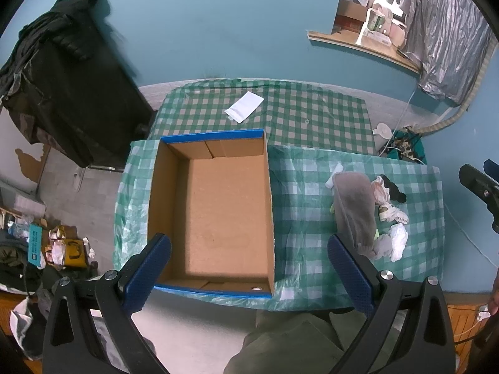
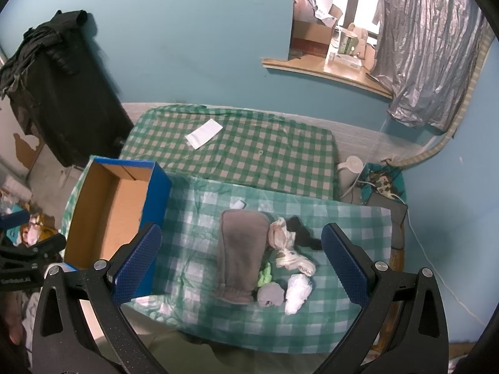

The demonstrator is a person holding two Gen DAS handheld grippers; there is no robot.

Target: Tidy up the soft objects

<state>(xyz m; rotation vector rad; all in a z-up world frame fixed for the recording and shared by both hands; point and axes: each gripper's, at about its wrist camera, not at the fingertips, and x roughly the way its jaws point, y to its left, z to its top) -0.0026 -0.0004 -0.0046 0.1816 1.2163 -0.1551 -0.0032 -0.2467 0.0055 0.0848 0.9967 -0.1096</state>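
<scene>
Spread wide, both pairs of jaws hold nothing. Left gripper point(image 1: 249, 268) hovers high above the open cardboard box point(image 1: 218, 212), looking down into its bare bottom. Right gripper point(image 2: 240, 265) hovers over the pile of soft things on the checked tablecloth point(image 2: 199, 193): a long grey sock point(image 2: 240, 252), with a black sock point(image 2: 301, 233), a white bundle point(image 2: 297, 290) and a green scrap point(image 2: 265, 275) just beside it. Only the right view shows the box's blue outer wall; only the left shows its whole floor.
</scene>
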